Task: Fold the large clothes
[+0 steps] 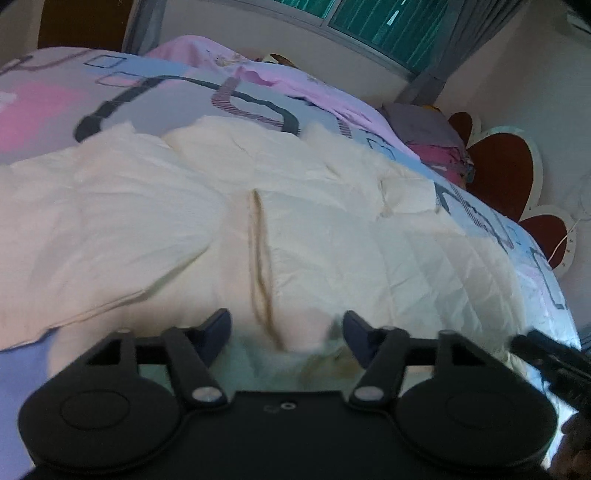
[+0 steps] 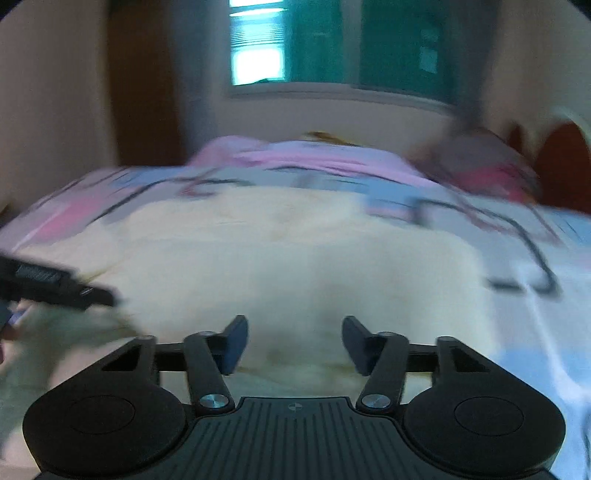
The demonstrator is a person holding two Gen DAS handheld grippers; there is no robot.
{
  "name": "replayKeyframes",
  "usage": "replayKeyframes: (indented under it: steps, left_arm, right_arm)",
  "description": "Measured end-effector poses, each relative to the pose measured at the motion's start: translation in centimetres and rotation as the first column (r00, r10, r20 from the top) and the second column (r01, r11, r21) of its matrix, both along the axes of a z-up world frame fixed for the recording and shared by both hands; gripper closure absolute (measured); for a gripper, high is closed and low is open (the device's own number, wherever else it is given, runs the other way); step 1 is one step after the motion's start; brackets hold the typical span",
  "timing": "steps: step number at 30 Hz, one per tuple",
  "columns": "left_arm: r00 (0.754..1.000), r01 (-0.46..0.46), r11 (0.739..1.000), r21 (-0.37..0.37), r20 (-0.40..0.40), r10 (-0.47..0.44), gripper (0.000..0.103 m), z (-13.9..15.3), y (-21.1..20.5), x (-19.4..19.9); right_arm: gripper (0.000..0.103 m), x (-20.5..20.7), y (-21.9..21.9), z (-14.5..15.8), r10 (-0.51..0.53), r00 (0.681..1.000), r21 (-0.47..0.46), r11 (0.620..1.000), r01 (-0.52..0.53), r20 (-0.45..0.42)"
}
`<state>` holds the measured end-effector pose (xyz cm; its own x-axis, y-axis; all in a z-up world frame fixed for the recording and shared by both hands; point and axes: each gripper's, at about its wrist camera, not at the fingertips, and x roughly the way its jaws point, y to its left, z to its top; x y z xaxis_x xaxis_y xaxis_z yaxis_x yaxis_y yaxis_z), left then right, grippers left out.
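A large cream garment (image 1: 155, 221) lies spread across the bed, with a long raised crease (image 1: 261, 258) running toward me. My left gripper (image 1: 286, 330) hovers over the garment's near edge, its jaws apart; cloth shows between the fingers but the pads do not press on it. The right wrist view is blurred. In it the same cream garment (image 2: 295, 266) fills the middle, and my right gripper (image 2: 294, 341) stands open just above its near edge. Each gripper shows at the rim of the other's view: the right one (image 1: 554, 360) and the left one (image 2: 55, 284).
The bed has a patterned sheet (image 1: 110, 85) in grey, blue and pink. A pink blanket (image 1: 295, 81) lies at the far side, with stacked pillows (image 1: 436, 144) against a red petal-shaped headboard (image 1: 502, 166). A window (image 1: 388, 26) is behind.
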<state>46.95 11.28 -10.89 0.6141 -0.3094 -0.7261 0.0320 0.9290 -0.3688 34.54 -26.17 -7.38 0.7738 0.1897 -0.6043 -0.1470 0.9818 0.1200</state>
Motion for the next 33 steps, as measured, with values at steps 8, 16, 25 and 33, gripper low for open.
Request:
replayKeyframes:
  steps: [8, 16, 25, 33]
  left_arm:
    - [0.988, -0.054, 0.997, 0.062, 0.151, 0.044, 0.098, 2.4, -0.6, -1.1]
    - [0.997, -0.053, 0.984, 0.171, 0.062, 0.043, 0.084, 0.0, 0.0, -1.0]
    - [0.98, -0.06, 0.969, 0.239, 0.197, 0.012, 0.06, 2.8, -1.9, 0.5]
    - [0.986, -0.007, 0.953, 0.303, 0.158, -0.043, 0.06, -0.4, -4.3, 5.5]
  right_arm:
    - [0.066, 1.7, -9.3, -0.7, -0.258, 0.961, 0.109, 0.957, 0.268, -0.097]
    - [0.066, 2.8, -9.2, -2.7, -0.246, 0.96, 0.06, 0.965, 0.255, -0.134]
    - [0.066, 7.9, -8.9, 0.3, -0.196, 0.98, 0.075, 0.978, 0.197, -0.012]
    - [0.084, 15.7, -7.7, -4.1, -0.138, 0.984, -0.055, 0.99, 0.133, -0.11]
